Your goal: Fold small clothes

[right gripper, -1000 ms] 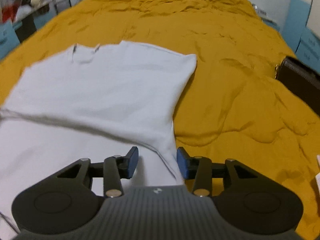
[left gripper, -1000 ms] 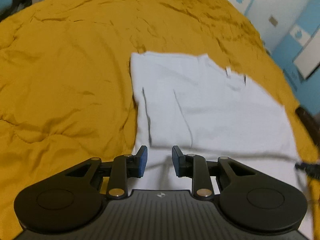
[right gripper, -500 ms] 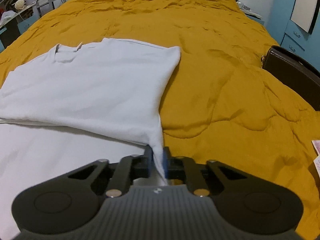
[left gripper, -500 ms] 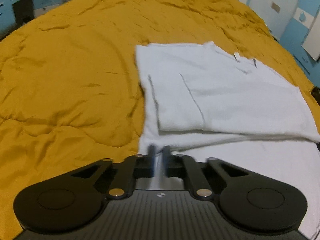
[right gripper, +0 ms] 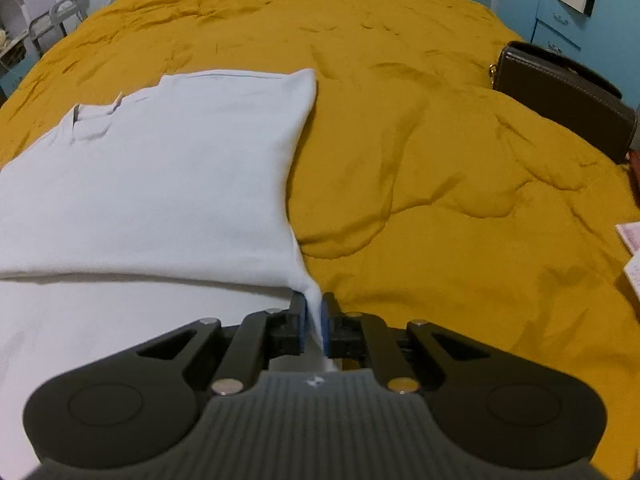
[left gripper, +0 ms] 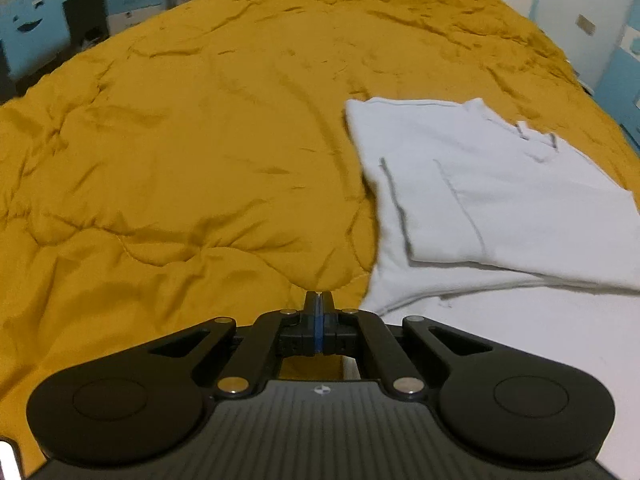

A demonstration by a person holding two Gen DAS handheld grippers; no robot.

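A white shirt [right gripper: 160, 184] lies on a bed covered by a mustard quilt [right gripper: 440, 200]. The shirt's upper part is folded over so that the collar [right gripper: 92, 120] faces up, away from the cameras, and a second layer of white cloth extends beneath the fold toward the near edge of both views.

Right tongs [right gripper: 314, 320]: closed on the near right corner of the shirt. A narrow ridge of white cloth passes between the blue pads [right gripper: 325, 330], and the cloth rises from the bed to the grip point.

Left tongs [left gripper: 318, 320]: fully closed, pads pressed together. In the left wrist view the tips sit over the quilt [left gripper: 180, 160], just beside the left edge of the shirt [left gripper: 500, 200]. No cloth shows between the pads; the shirt's hem runs close past the right-hand finger, and whether a thin edge is caught cannot be told.

In the left wrist view the shirt occupies the right half of the frame, with two seam lines running down the folded layer. In the right wrist view it occupies the left half.

Surroundings: a dark brown bag [right gripper: 560, 96] rests on the quilt at the far right, well apart from the shirt. Pink-and-white papers [right gripper: 632, 240] lie at the right edge. Blue drawers [right gripper: 560, 24] stand beyond the bed.
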